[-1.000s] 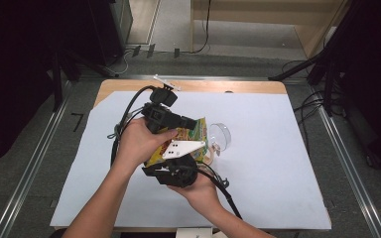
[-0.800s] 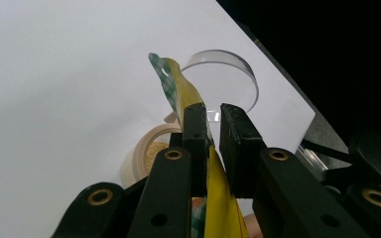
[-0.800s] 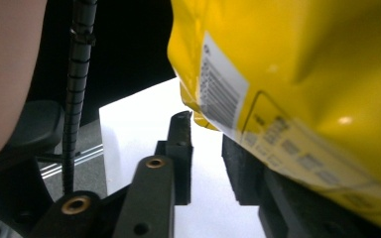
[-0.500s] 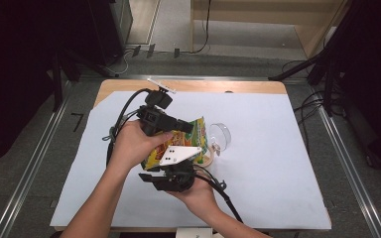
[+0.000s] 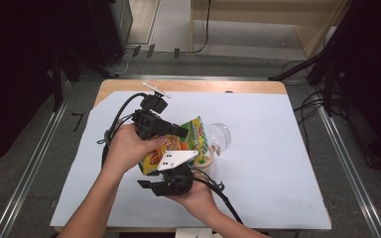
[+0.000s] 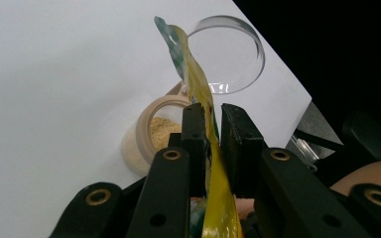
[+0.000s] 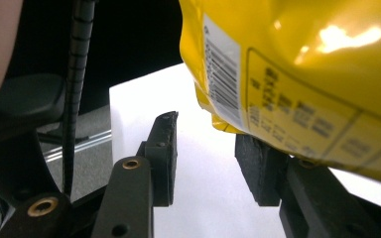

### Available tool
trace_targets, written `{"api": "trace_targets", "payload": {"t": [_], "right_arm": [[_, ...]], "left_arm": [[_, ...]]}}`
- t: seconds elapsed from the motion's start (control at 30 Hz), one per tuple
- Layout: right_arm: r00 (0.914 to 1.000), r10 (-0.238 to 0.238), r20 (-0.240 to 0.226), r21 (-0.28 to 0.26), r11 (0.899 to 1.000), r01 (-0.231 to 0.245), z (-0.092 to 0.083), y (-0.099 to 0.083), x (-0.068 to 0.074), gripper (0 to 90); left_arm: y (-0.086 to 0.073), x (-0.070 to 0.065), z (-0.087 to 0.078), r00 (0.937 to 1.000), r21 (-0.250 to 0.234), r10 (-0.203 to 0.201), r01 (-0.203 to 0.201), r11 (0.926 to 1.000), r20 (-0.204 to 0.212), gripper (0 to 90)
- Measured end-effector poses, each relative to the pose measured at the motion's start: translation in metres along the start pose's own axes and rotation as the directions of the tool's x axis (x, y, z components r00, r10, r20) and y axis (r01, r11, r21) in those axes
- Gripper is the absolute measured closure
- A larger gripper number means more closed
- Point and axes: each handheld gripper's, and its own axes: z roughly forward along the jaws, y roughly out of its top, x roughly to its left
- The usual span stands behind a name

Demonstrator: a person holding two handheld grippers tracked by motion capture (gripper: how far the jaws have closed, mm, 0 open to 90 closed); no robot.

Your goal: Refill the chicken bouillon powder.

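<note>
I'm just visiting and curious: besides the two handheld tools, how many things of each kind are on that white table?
Snack bags: 1, yellow, held in the air
Beige containers of powder: 1
Clear round lids: 1
Total: 3

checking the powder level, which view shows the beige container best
The left gripper view: the beige container lies open-mouthed, powder inside visible. The high view shows just its rim behind the snack bag.

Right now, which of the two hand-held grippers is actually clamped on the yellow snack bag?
The left hand-held gripper: its jaws pinch the yellow snack bag edge-on. The right hand-held gripper has just been opening; its jaws stand apart, the bag above them, unpinched.
</note>
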Motion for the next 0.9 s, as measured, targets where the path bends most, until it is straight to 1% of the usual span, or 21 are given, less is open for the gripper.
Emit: {"api": "trace_targets", "payload": {"t": [0.07,0.1,0.13,0.2,0.27,0.3,0.37,0.43,0.47,0.53,0.7,0.83,0.9], "right_arm": [[0.9999,0.009,-0.011,0.007,1.000,-0.009,0.001,-0.001,0.001,62.2],[1.0000,0.002,-0.009,0.007,1.000,-0.002,0.002,-0.002,0.000,62.0],[0.9999,0.008,-0.011,0.013,1.000,-0.008,0.002,-0.002,0.001,61.8],[0.9999,0.003,-0.012,0.015,1.000,-0.003,0.003,-0.003,0.001,60.9],[1.0000,-0.002,-0.010,0.018,1.000,0.003,0.004,-0.004,0.001,59.8],[0.9999,-0.004,-0.010,0.025,1.000,0.004,0.004,-0.005,0.002,58.7],[0.9997,-0.025,-0.004,0.034,0.999,0.025,0.006,-0.006,0.001,57.6],[0.9996,-0.029,-0.002,0.039,0.999,0.029,0.007,-0.007,0.002,56.4],[0.9997,-0.025,-0.004,0.044,0.999,0.025,0.008,-0.007,0.003,55.9],[0.9994,-0.034,0.003,0.046,0.998,0.034,0.008,-0.009,0.002,54.7],[0.9999,-0.015,0.005,0.052,0.999,0.015,0.009,-0.012,-0.001,51.8],[0.9999,-0.010,0.003,0.065,0.998,0.009,0.010,-0.015,-0.002,51.1],[0.9998,-0.018,0.010,0.071,0.997,0.018,0.012,-0.016,-0.002,50.9]], "left_arm": [[-0.002,0.001,-0.001,1.0000,0.003,0.005,-0.005,1.0000,0.005,81.0],[-0.003,0.002,-0.001,1.0000,0.005,0.006,-0.006,1.0000,0.007,81.1],[-0.003,0.002,-0.001,0.9999,0.010,0.005,-0.005,0.9999,0.012,81.1],[-0.005,0.003,-0.002,0.9998,0.012,0.009,-0.009,0.9999,0.016,82.1],[-0.006,0.002,-0.002,0.9995,0.017,0.031,-0.031,0.9994,-0.001,83.4],[-0.007,0.002,-0.002,0.9991,0.019,0.042,-0.042,0.9989,-0.002,84.2],[-0.009,0.003,-0.004,0.9987,0.025,0.052,-0.052,0.9983,-0.001,85.0],[-0.010,0.004,-0.005,0.9985,0.029,0.055,-0.055,0.9980,0.004,85.3],[-0.011,0.005,-0.006,0.9986,0.032,0.053,-0.053,0.9981,0.005,85.5],[-0.012,0.006,-0.007,0.9987,0.034,0.049,-0.050,0.9982,0.012,85.9],[-0.017,0.009,-0.010,0.9983,0.048,0.057,-0.057,0.9972,0.013,86.9],[-0.021,0.012,-0.012,0.9984,0.061,0.054,-0.055,0.9966,0.017,87.6],[-0.023,0.013,-0.012,0.9985,0.063,0.051,-0.052,0.9966,0.020,87.8]]}}
